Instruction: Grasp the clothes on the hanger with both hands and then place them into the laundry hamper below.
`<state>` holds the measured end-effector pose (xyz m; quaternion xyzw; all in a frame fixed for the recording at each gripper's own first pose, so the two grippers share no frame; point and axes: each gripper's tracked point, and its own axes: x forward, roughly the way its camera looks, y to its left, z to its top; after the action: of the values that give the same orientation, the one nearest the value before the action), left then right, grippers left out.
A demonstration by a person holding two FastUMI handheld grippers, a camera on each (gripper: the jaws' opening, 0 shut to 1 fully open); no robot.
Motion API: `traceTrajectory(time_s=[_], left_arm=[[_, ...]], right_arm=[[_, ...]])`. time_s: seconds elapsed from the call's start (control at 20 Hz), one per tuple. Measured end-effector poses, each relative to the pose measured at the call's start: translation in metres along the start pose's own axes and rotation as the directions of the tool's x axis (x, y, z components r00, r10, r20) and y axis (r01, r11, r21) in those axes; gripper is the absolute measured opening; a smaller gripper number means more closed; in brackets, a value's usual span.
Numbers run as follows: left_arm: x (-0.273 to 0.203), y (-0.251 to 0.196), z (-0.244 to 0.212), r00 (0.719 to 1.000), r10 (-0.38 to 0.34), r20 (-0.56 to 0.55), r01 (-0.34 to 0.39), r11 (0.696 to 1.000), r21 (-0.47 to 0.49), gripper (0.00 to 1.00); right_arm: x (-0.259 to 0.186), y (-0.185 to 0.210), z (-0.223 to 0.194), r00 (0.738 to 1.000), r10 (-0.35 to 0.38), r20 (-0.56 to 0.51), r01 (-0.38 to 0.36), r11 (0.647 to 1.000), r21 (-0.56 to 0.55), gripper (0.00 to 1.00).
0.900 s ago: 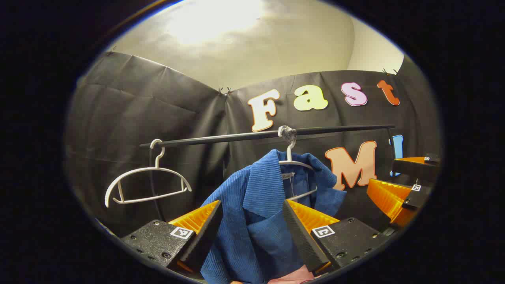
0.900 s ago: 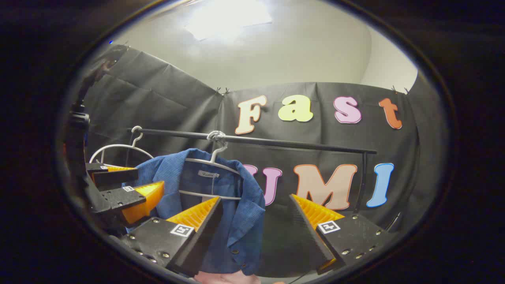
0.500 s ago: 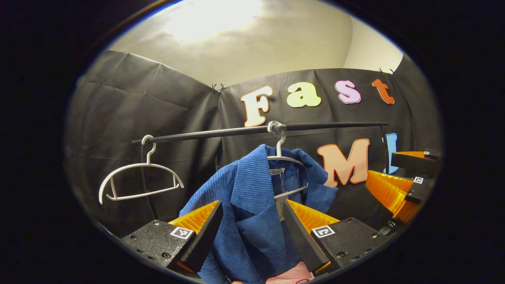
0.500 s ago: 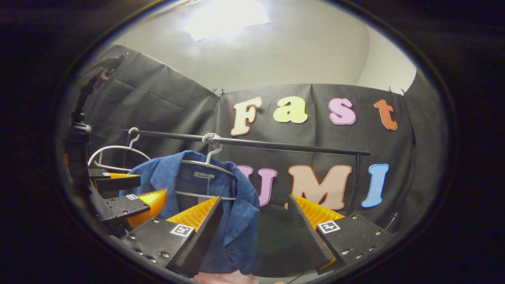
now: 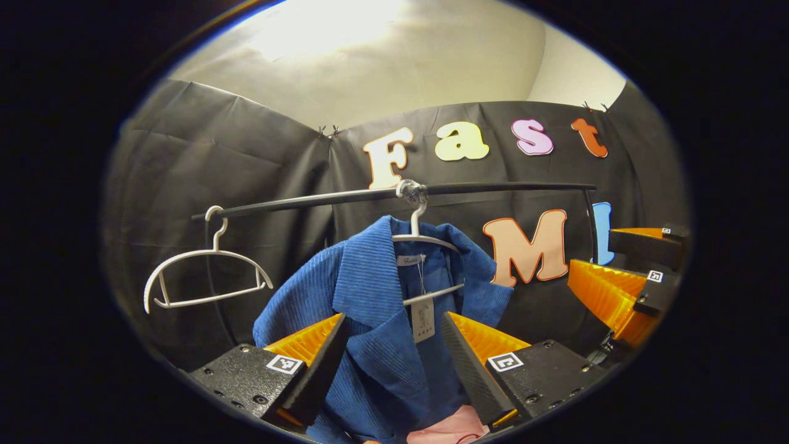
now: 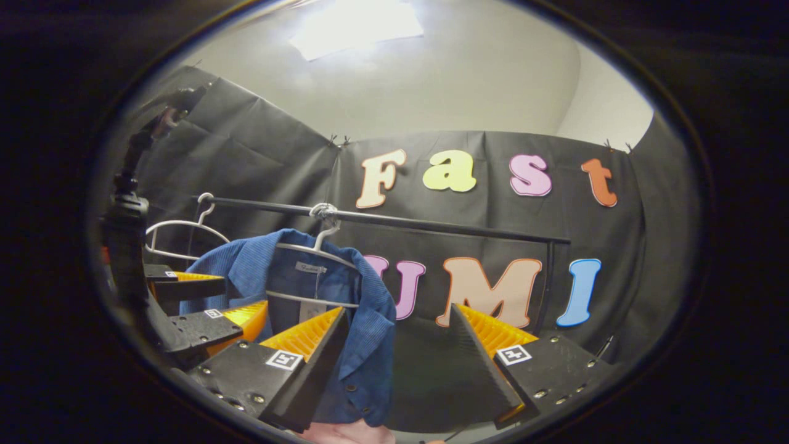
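Observation:
A blue corduroy jacket [image 5: 376,290] hangs on a white hanger [image 5: 425,237] from a black rail [image 5: 296,202]. A paper tag dangles inside its collar. My left gripper [image 5: 394,316] is open just in front of the jacket's left lapel, with the cloth showing between its fingers and not pinched. In the right gripper view the jacket [image 6: 370,320] hangs left of centre. My right gripper [image 6: 397,309] is open beside the jacket's right front edge, its left finger overlapping the cloth. The left gripper [image 6: 245,295] shows farther left, and the right gripper [image 5: 590,254] shows at the right edge of the left gripper view.
An empty white hanger [image 5: 203,274] hangs at the rail's left end, also the empty hanger [image 6: 179,225]. A rail upright [image 6: 545,283] stands on the right. Something pink [image 5: 441,428] shows below the jacket at the bottom edge.
In the left gripper view the jacket and rail have slid left and up, and the collar tag has come into sight. The right gripper view shifted slightly. Both grippers stay open.

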<state>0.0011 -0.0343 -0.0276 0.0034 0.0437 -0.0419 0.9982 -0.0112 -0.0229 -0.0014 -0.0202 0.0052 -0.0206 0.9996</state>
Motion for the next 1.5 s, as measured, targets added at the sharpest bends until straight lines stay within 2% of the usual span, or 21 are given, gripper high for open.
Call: traceTrajectory(time_s=[0.35,0.6,0.65,0.7,1.0,1.05,1.1,1.15,1.3,1.35,1.4,1.45,1.5], left_arm=[[0.021,0.004,-0.039,0.992,0.060,-0.106,-0.062,0.998,-0.011,0.94],[0.034,0.010,-0.046,0.990,0.090,-0.112,-0.091,0.996,-0.002,0.95],[0.038,0.014,-0.046,0.989,0.096,-0.110,-0.097,0.995,-0.004,0.92],[0.042,0.016,-0.047,0.988,0.105,-0.112,-0.106,0.994,-0.003,0.92],[0.058,0.024,-0.052,0.987,0.112,-0.115,-0.114,0.993,-0.012,0.72],[0.060,0.026,-0.053,0.987,0.113,-0.116,-0.116,0.993,-0.015,0.64],[0.062,0.028,-0.054,0.986,0.114,-0.119,-0.117,0.993,-0.019,0.60],[0.063,0.029,-0.055,0.987,0.109,-0.120,-0.113,0.993,-0.027,0.54],[0.067,0.034,-0.057,0.987,0.107,-0.121,-0.113,0.992,-0.046,0.33],[0.068,0.036,-0.057,0.986,0.108,-0.124,-0.115,0.992,-0.050,0.26],[0.068,0.037,-0.058,0.986,0.109,-0.126,-0.116,0.992,-0.049,0.19],[0.069,0.037,-0.058,0.986,0.108,-0.128,-0.114,0.992,-0.046,0.10],[0.068,0.036,-0.057,0.986,0.103,-0.129,-0.109,0.993,-0.042,0.06]], right_arm=[[0.001,-0.012,-0.007,1.000,-0.015,-0.020,0.015,1.000,-0.026,0.98],[0.013,-0.018,-0.013,0.999,-0.012,-0.030,0.011,0.999,-0.043,0.98],[0.016,-0.017,-0.015,0.999,-0.008,-0.032,0.007,0.999,-0.041,0.98],[0.019,-0.016,-0.016,0.999,-0.004,-0.033,0.002,0.999,-0.038,0.98],[0.038,-0.006,-0.024,0.999,0.029,-0.035,-0.030,0.999,-0.021,0.98],[0.041,-0.003,-0.025,0.999,0.034,-0.036,-0.035,0.999,-0.020,0.98],[0.043,-0.002,-0.026,0.999,0.039,-0.036,-0.040,0.999,-0.019,0.93],[0.046,0.001,-0.028,0.998,0.045,-0.037,-0.046,0.999,-0.019,0.98],[0.053,0.006,-0.035,0.997,0.063,-0.048,-0.064,0.998,-0.016,0.98],[0.057,0.010,-0.039,0.996,0.070,-0.054,-0.071,0.997,-0.014,0.93],[0.059,0.013,-0.041,0.996,0.076,-0.057,-0.077,0.997,-0.013,0.98],[0.062,0.016,-0.044,0.995,0.083,-0.059,-0.084,0.996,-0.011,0.98],[0.065,0.020,-0.046,0.994,0.091,-0.064,-0.092,0.996,-0.008,0.98]])
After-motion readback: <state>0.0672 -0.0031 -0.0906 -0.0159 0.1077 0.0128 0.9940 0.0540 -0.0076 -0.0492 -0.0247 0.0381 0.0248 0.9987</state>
